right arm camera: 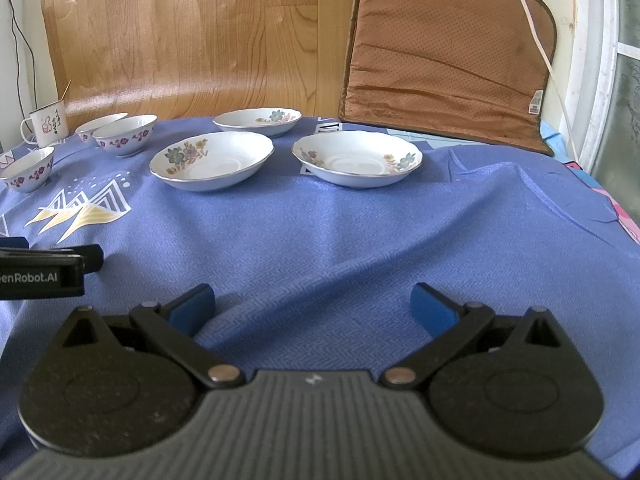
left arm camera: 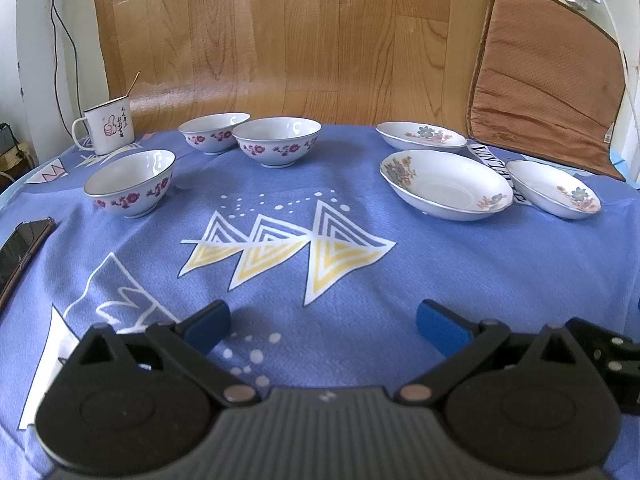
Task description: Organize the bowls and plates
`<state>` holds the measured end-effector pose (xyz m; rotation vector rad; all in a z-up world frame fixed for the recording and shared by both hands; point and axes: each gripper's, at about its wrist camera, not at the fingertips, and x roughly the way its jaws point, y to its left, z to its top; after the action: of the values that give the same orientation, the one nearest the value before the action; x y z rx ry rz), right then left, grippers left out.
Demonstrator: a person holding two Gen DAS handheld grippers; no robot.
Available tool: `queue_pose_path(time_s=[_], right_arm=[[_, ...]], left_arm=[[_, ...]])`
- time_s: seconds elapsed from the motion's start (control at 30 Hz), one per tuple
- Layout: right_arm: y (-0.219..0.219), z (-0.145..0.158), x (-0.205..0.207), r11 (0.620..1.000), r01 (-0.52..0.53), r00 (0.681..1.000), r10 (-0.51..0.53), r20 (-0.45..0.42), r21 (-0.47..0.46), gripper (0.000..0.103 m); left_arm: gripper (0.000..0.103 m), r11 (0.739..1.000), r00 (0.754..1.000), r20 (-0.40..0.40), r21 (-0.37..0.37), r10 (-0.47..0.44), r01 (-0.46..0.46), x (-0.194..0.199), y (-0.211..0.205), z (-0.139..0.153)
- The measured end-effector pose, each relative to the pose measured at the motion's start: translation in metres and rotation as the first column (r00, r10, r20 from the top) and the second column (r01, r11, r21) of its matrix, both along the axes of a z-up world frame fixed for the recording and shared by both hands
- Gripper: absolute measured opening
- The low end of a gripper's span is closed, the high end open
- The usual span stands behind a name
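Note:
Three white bowls with purple flowers stand apart on the blue cloth: a near left bowl, a far left bowl and a middle bowl. Three flowered plates lie to the right: a far plate, a large near plate and a right plate. My left gripper is open and empty over the cloth, well short of them. My right gripper is open and empty, near of the plates. The bowls show far left.
A white enamel mug stands at the back left. A dark phone lies at the left edge. A brown cushion leans on the wall at the back right. A wooden panel stands behind the table. The left gripper's body shows in the right wrist view.

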<state>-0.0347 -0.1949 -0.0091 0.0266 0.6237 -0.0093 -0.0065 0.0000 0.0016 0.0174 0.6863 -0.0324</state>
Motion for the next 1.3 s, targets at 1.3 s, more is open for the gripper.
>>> queue_pose_path(time_s=[1.3], right_arm=[[0.0067, 0.008, 0.0056, 0.998, 0.065, 0.993, -0.066, -0.096, -0.013, 0.103]], left_arm=[[0.103, 1.0, 1.0, 0.006, -0.011, -0.013, 0.013, 0.0001, -0.0019, -0.0016]])
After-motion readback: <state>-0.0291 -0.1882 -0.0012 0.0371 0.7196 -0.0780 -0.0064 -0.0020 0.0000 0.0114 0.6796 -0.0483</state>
